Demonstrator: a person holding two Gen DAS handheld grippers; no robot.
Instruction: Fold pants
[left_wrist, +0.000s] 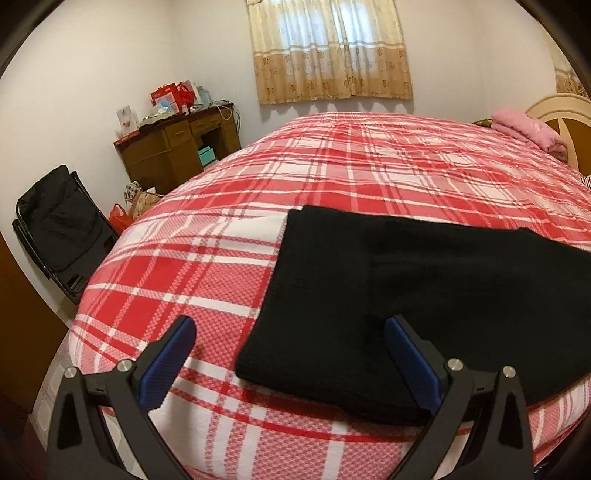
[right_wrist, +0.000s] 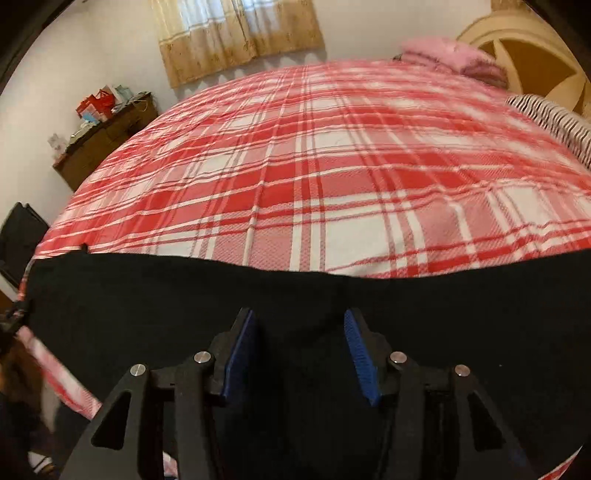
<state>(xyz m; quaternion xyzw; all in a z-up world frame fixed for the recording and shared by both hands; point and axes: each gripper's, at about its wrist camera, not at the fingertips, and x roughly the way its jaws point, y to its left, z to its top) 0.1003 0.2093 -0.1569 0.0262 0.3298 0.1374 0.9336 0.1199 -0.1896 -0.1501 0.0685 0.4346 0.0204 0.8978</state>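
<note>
We hold both tongs over the near edge of the bed (left_wrist: 332, 177), and the black pants (left_wrist: 424, 288) lie flat on the red-and-white plaid bedspread, already folded into a broad, thick slab. Their long axis runs across us, side to side.

From the left tongs (left_wrist: 290, 363) the pants sit ahead and off to the right: the near left corner of the slab lies between the two blue pads, and the rest stretches away rightward. These tongs gape wide and hold nothing.

From the right tongs (right_wrist: 299, 354) the pants (right_wrist: 147, 314) fill everything directly ahead and beneath, spreading to both sides, so this hand is the nearer one to the middle of the cloth. Its blue ribbed pads (right_wrist: 360, 354) stand apart, less wide than the left pair, with no fabric pinched between them that we can make out; whether they touch the cloth we cannot tell.

The cloth looks soft, matte and fleecy, with rounded fold edges. The bedspread is a textured weave, lightly rippled. We judge any further fold would run end over end along that sideways axis.
</note>
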